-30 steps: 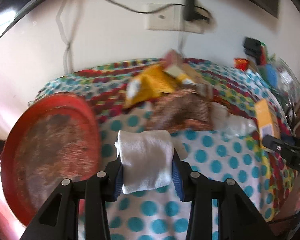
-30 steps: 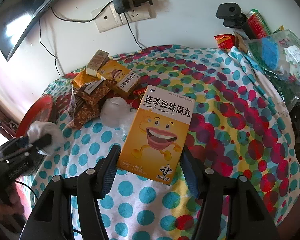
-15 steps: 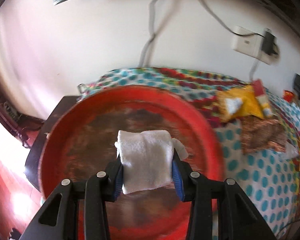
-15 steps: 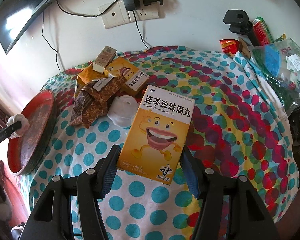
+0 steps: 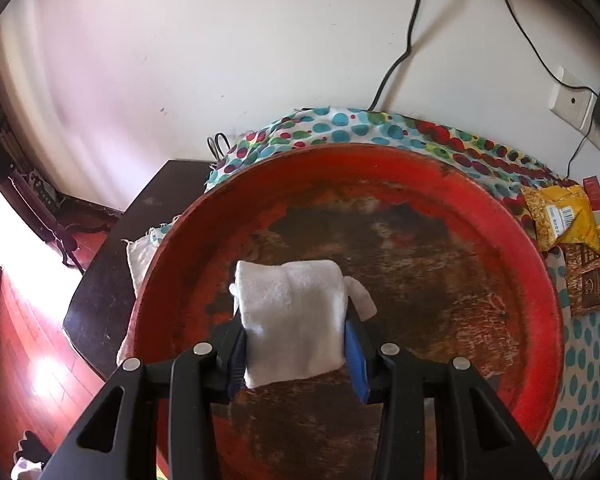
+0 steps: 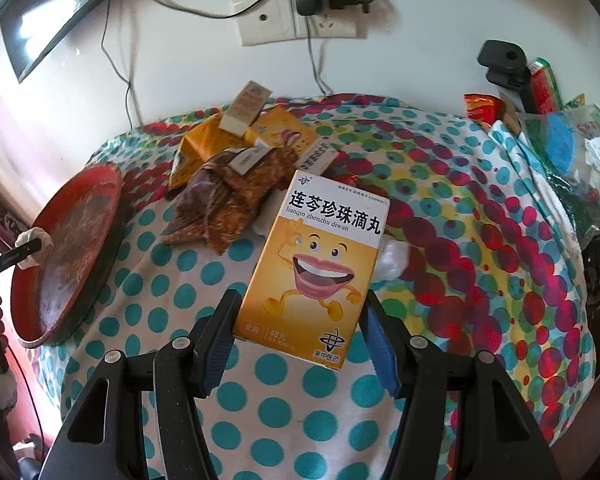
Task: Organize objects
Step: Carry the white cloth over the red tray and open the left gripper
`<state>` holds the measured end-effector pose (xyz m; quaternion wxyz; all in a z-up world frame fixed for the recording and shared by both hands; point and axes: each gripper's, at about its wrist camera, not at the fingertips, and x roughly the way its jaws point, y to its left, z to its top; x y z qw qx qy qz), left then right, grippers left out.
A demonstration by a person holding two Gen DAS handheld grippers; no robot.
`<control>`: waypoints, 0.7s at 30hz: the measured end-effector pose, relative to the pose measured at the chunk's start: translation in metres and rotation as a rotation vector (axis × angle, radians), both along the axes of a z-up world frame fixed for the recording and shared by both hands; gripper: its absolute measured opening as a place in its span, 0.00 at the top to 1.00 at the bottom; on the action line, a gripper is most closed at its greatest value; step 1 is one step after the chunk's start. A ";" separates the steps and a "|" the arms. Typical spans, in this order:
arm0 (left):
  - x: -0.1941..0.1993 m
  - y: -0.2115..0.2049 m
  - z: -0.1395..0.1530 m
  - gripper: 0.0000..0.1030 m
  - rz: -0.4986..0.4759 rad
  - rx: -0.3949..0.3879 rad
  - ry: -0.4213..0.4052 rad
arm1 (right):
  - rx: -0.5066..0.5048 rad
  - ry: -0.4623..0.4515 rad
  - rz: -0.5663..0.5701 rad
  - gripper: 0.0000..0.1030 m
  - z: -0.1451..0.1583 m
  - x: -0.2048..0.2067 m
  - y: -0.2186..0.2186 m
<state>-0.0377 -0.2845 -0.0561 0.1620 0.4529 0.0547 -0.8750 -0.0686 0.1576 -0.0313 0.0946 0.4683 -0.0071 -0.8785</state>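
- Left wrist view: a folded white cloth (image 5: 296,316) is held by the left gripper (image 5: 296,350) above the red tray (image 5: 384,168); it seems soft and light
- The stiff yellow box (image 6: 316,264) is clamped at its sides by the right gripper (image 6: 300,344)

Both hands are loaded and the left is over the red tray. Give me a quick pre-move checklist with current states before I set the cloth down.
1. White cloth clamped in left gripper: ok.
2. Cloth over red tray: ok.
3. Tray spot beneath free of objects: ok.
4. Cloth touching tray: cannot tell.
5. Yellow medicine box clamped in right gripper: ok.
6. Right gripper well away from tray: ok.
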 end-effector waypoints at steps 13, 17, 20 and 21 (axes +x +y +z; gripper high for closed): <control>0.012 -0.011 -0.002 0.47 0.016 0.010 0.021 | 0.030 -0.009 0.083 0.45 -0.001 0.003 -0.053; 0.018 -0.011 0.007 0.38 0.023 -0.005 0.048 | 0.031 -0.003 0.128 0.45 0.003 0.004 -0.074; 0.027 -0.013 0.017 0.30 0.035 -0.016 0.078 | 0.032 0.018 0.169 0.45 0.009 0.004 -0.092; 0.031 -0.014 0.020 0.29 0.037 -0.009 0.090 | 0.026 0.026 0.193 0.45 0.012 0.004 -0.102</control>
